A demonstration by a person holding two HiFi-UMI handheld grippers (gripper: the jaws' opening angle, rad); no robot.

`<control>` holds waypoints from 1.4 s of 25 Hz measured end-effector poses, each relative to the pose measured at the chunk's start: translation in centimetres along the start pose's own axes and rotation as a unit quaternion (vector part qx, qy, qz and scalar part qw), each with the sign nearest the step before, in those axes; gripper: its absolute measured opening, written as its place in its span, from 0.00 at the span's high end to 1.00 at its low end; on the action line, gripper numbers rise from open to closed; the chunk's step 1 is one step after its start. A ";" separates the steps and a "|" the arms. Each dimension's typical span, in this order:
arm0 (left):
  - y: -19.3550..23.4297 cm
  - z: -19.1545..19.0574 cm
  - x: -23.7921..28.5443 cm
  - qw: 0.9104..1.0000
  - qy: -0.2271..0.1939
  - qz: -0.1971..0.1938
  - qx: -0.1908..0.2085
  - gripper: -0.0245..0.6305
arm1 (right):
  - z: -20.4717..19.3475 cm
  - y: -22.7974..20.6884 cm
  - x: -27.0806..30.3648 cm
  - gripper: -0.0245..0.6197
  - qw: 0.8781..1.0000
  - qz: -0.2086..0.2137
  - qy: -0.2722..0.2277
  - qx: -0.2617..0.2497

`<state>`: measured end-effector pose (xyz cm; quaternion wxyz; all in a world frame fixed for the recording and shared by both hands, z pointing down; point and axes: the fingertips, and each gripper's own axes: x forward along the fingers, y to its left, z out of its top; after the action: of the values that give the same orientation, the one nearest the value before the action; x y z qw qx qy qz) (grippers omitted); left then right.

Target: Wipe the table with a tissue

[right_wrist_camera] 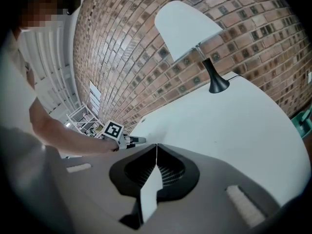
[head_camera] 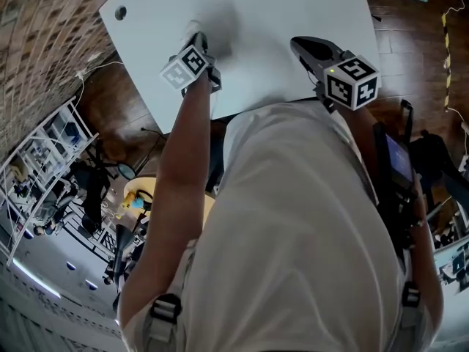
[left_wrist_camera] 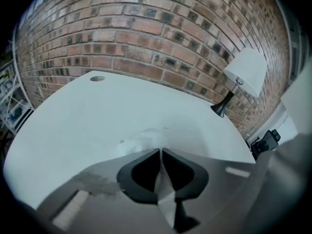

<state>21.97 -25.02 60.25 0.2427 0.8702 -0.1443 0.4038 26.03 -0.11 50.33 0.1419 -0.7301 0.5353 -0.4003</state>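
Two grippers work over one white table [head_camera: 293,6]. Lamp [right_wrist_camera: 187,26] stands at the table's far edge. Left gripper [left_wrist_camera: 160,152], tilted down at the tabletop, has its jaws pinched on a crumpled tissue [left_wrist_camera: 145,139] that lies on the table. Right gripper [right_wrist_camera: 156,147], jaws together and empty, hangs above the table's near edge.

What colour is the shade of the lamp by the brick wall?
White; the lamp shade shows best in the right gripper view.
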 end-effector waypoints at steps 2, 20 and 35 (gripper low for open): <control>0.4 1.0 0.5 1.000 -0.014 0.015 -0.013 0.93 | -0.1 -0.2 -0.1 0.95 1.000 0.000 0.004 0.004; -4.9 2.9 3.6 0.990 0.060 -0.087 0.099 0.93 | -1.5 3.4 -1.4 0.95 0.997 -0.069 -0.035 0.009; -9.1 3.4 5.4 0.977 0.070 -0.157 0.126 0.93 | -4.1 5.5 -3.5 0.95 0.990 -0.127 -0.062 -0.002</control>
<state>31.66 -19.51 59.77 0.2012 0.8751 0.0637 0.4354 18.93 1.82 47.94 0.1213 -0.8159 0.4294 -0.3678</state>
